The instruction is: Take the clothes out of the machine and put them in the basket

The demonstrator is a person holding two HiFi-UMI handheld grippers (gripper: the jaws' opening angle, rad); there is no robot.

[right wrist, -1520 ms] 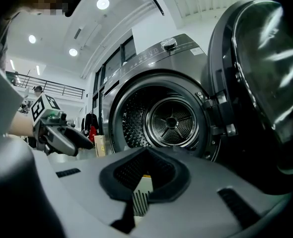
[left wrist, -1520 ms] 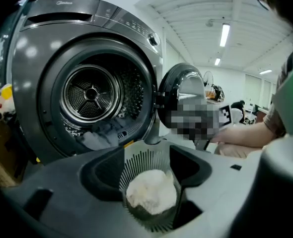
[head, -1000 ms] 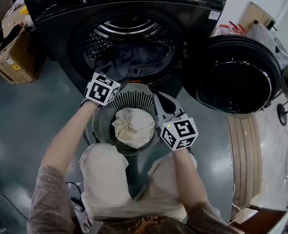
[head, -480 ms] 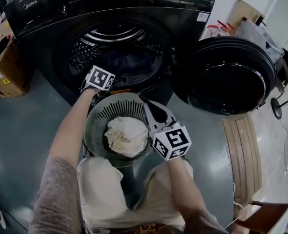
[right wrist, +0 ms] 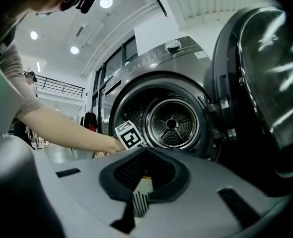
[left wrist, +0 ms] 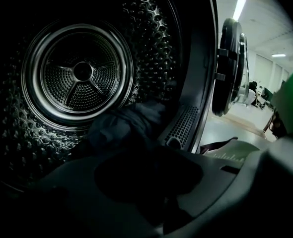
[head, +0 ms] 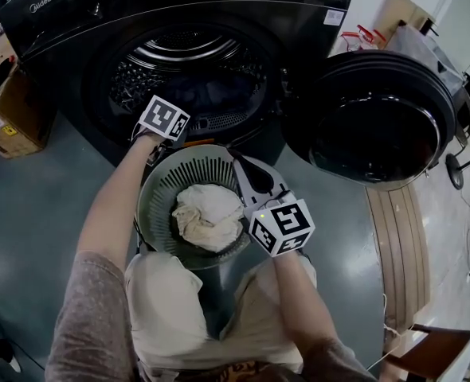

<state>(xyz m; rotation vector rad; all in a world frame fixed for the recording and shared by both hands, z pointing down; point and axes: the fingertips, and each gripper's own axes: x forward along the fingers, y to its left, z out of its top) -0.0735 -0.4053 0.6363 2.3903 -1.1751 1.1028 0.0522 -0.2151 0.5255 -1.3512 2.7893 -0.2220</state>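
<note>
In the dim drum a barely visible dark garment is pinched by the left gripper, its jaws having just been closing; the basket rim is clamped in the right gripper jaws.

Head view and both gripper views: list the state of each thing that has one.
Door: open.
Drum: holds a dark garment.
Left gripper: jaws have just been closing, now on the garment.
Right gripper: shut on the basket rim.
Basket: upright, pale cloth inside.
</note>
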